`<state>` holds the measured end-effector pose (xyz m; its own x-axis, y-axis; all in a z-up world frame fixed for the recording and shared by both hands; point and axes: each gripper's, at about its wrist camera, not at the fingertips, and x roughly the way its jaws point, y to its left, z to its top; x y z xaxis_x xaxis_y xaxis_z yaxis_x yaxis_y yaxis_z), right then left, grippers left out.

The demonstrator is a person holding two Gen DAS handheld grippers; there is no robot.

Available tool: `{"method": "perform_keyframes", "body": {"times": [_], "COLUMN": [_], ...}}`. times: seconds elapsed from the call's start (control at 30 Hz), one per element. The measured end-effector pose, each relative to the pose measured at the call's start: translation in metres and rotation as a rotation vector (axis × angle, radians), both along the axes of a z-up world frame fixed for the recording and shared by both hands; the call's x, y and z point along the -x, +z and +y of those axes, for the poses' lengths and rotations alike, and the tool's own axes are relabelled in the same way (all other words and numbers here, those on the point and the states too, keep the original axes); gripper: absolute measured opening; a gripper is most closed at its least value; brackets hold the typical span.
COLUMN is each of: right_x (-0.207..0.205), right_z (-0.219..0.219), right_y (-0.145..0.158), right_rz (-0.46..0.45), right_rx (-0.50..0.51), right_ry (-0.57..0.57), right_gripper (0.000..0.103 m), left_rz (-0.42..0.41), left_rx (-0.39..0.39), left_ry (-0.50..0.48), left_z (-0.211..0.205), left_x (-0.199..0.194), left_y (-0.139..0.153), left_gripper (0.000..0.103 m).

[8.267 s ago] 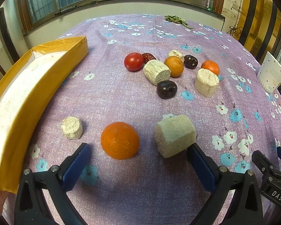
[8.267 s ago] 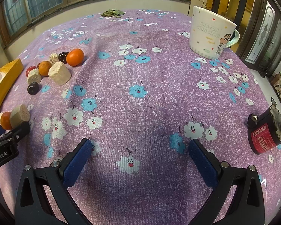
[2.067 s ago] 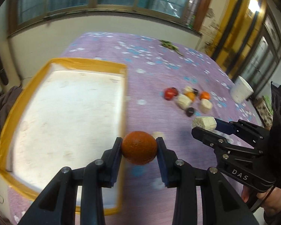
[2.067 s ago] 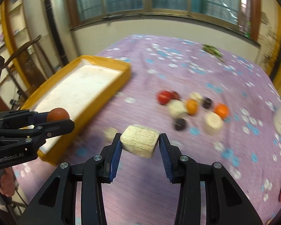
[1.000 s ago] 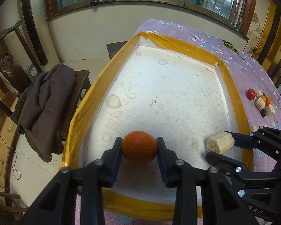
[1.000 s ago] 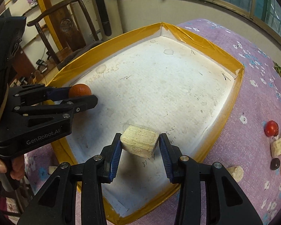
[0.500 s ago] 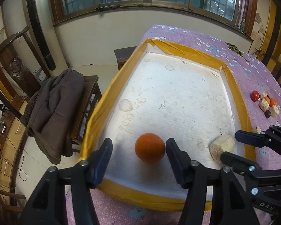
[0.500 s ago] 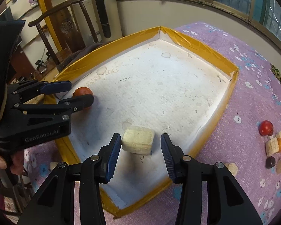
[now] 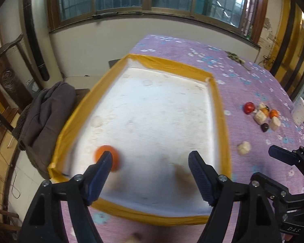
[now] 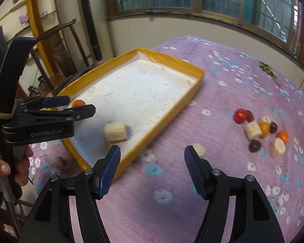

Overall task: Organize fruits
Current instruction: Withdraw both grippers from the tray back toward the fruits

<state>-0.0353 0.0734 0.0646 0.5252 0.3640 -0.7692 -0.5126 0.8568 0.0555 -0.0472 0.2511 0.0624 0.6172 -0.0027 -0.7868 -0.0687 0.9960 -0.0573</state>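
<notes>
A yellow-rimmed white tray (image 9: 221,109) lies on the purple cloth; it also shows in the right wrist view (image 10: 172,109). An orange (image 9: 115,158) lies in the tray's near left corner, also seen in the right wrist view (image 10: 78,102). A pale corn chunk (image 10: 115,131) lies in the tray near its front edge. My left gripper (image 9: 150,174) is open and empty above the tray's near end. My right gripper (image 10: 152,166) is open and empty above the cloth beside the tray. A cluster of fruits (image 10: 261,129) lies on the cloth to the right.
One small pale chunk (image 9: 243,147) lies alone on the cloth between tray and cluster, also in the right wrist view (image 10: 199,148). A white cup (image 9: 301,111) stands at the far right. A chair with a dark coat (image 9: 44,117) stands left of the table.
Both grippers have opened wider and pulled back and up from the tray. The orange and the corn chunk stay in the tray. The right gripper has swung right over the cloth.
</notes>
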Motion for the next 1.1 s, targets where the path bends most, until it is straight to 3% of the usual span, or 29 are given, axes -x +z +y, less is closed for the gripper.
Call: {"method": "perform_keyframes", "body": {"times": [0.33, 0.67, 0.93, 1.1], "right_x": [0.006, 0.011, -0.028, -0.063], "right_z": [-0.079, -0.166, -0.216, -0.216], "right_y": [0.000, -0.005, -0.012, -0.024], "right_rz": [0.006, 0.019, 0.034, 0.048], "right_rx": [-0.012, -0.037, -0.053, -0.054], "right_ry": [-0.171, -0.349, -0.413, -0.390], "right_gripper": [0.066, 0.071, 0.071, 0.071], "left_rz": [0.016, 0.043, 0.067, 0.091], "left_rx": [-0.008, -0.048, -0.077, -0.081], "left_ry": [-0.171, -0.266, -0.276, -0.262], "left_z": [-0.091, -0.153, -0.172, -0.174], "left_x": [-0.006, -0.005, -0.004, -0.002], "left_y": [0.002, 0.000, -0.005, -0.010], "left_gripper": [0.085, 0.089, 0.090, 0.090]}}
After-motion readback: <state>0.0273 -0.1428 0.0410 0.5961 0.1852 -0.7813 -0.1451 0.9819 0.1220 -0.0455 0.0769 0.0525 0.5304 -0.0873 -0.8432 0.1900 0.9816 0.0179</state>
